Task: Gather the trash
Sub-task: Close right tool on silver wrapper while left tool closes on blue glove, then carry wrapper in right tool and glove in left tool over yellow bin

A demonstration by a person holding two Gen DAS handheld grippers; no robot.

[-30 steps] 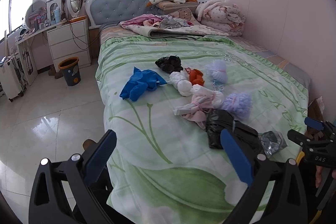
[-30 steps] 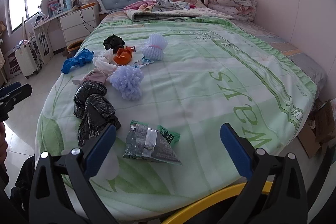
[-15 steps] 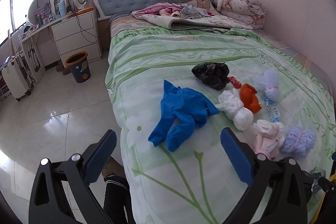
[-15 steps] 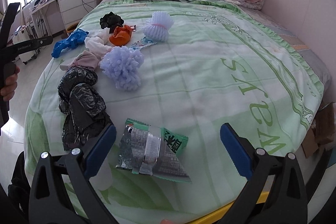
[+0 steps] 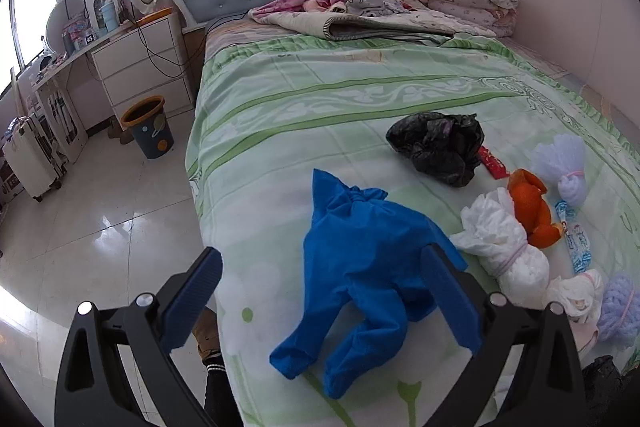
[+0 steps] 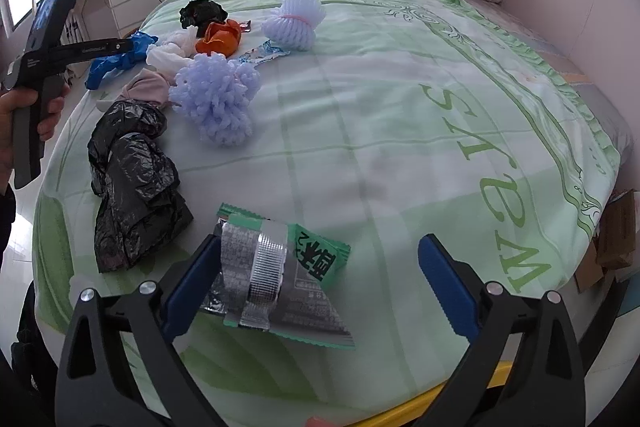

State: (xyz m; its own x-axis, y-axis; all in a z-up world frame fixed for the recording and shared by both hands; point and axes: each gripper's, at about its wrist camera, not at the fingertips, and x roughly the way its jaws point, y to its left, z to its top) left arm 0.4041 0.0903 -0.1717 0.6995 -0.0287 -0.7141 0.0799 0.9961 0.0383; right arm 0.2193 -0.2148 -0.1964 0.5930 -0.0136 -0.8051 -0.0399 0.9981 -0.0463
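Note:
Trash lies scattered on the green bedspread (image 5: 320,99). My left gripper (image 5: 324,291) is open and empty, its jaws spread over a crumpled blue glove (image 5: 360,267); it also shows in the right wrist view (image 6: 116,61). Beyond the glove lie a black bag (image 5: 440,147), white tissue wads (image 5: 500,247) and an orange scrap (image 5: 532,211). My right gripper (image 6: 320,283) is open and empty, its jaws spread around a silver-and-green snack wrapper (image 6: 276,279). A black plastic bag (image 6: 132,183) and a purple foam net (image 6: 218,103) lie just past it.
A waste bin (image 5: 148,127) stands on the tiled floor left of the bed, by white drawers (image 5: 140,67). Quilts and pillows pile at the headboard (image 5: 380,11). A second purple foam net (image 6: 294,23) lies mid-bed. The left gripper's handle (image 6: 36,67) shows at the right view's left edge.
My left gripper has swung left along the bed and closed in on the blue glove. My right gripper has moved forward and down until its jaws straddle the snack wrapper.

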